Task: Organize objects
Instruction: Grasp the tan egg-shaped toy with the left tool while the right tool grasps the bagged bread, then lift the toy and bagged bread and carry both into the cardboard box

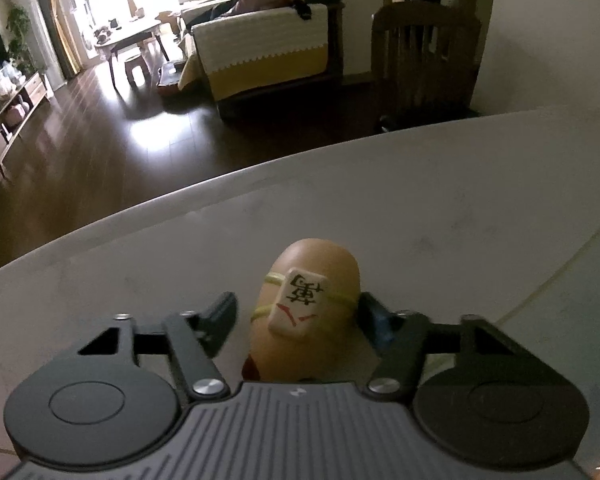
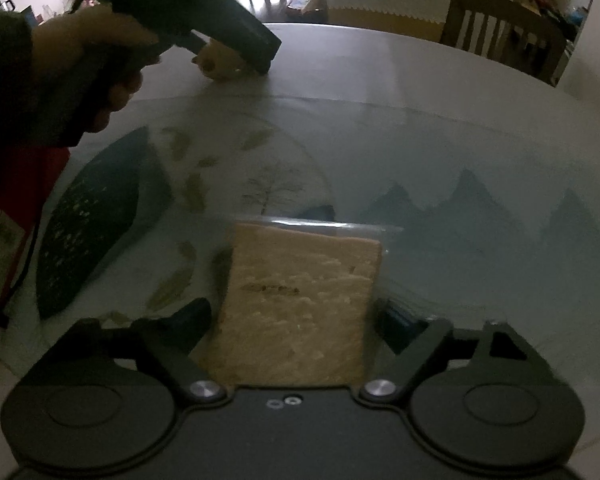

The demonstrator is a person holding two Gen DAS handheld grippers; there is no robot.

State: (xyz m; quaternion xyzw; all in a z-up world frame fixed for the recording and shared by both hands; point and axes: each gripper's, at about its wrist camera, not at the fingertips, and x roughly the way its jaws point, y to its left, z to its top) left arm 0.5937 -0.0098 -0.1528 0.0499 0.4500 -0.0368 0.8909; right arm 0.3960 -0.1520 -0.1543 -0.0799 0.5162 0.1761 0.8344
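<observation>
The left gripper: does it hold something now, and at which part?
Nothing is held. The left gripper is open around the potato-shaped toy, with gaps at both sides.

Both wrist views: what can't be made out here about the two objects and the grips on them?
- Left wrist view: the base of the tan toy is cut off by the gripper body; finger contact is unclear.
- Right wrist view: the near edge of the wrapped cracker is hidden behind the gripper body; its print is blurred.
- Right wrist view: the left gripper covers most of the toy.
</observation>
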